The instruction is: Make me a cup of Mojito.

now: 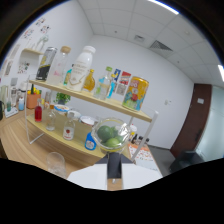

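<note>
Gripper fingers hidden in the black band low in the view; spread or pressed together, cannot tell. Just above that band, a clear glass bowl (111, 135) holding green limes (106, 133), perched over a dark upright post (114, 166) and a white surface (90, 178). Beside the post, toward the wooden table (20, 137), an empty clear glass (56, 163). Behind the bowl, a two-tier wooden shelf (95, 100) tilted across the view. Top tier: dark can (46, 64), clear bottle (58, 65), large white bottle (82, 67), amber bottle (89, 81), small plastic bottles (104, 85), cartons (121, 82), yellow-green canister (135, 93). Lower tier: red sauce bottle (38, 111), small glass bottles (70, 129), blue-labelled container (90, 141), green herbs (62, 98). Orange cup (33, 100) of utensils beyond the shelf's far end. White walls, panelled ceiling, dark brown door (189, 120) in the background
</note>
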The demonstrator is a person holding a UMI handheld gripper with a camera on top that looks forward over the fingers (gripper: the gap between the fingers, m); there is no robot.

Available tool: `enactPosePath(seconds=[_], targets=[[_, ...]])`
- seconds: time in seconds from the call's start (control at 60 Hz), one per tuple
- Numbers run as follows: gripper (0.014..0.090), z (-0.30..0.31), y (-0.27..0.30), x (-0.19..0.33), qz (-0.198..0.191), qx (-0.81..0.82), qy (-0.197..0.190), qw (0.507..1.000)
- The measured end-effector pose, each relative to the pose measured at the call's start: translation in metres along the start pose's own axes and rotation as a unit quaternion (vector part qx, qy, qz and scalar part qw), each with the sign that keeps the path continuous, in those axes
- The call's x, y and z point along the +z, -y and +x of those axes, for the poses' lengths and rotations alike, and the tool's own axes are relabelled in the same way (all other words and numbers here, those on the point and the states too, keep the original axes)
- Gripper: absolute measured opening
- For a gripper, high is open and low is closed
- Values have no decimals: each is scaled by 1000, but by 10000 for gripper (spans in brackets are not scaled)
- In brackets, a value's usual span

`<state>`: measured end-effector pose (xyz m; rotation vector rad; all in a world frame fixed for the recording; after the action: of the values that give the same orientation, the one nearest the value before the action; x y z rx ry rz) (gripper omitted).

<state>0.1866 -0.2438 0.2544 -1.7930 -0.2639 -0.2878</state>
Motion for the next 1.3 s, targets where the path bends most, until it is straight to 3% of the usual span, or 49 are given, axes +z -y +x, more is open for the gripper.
enactPosePath(seconds=[0.267,0.45,0.733,0.9,1.0,1.067,1.1,1.15,1.3], targets=[[161,8,-167,22,-186,133,22,973],[161,4,-234,30,-255,164,35,952],[168,5,-273,35,-286,168,50,942],[190,3,-272,36,-281,158,62,945],[468,11,-272,34,-284,145,52,946],[759,13,-262,29,-277,147,53,948],[830,15,-253,25,-269,143,53,951],[869,22,-236,21,-249,130,41,959],[863,15,-154,0,-171,130,29,976]])
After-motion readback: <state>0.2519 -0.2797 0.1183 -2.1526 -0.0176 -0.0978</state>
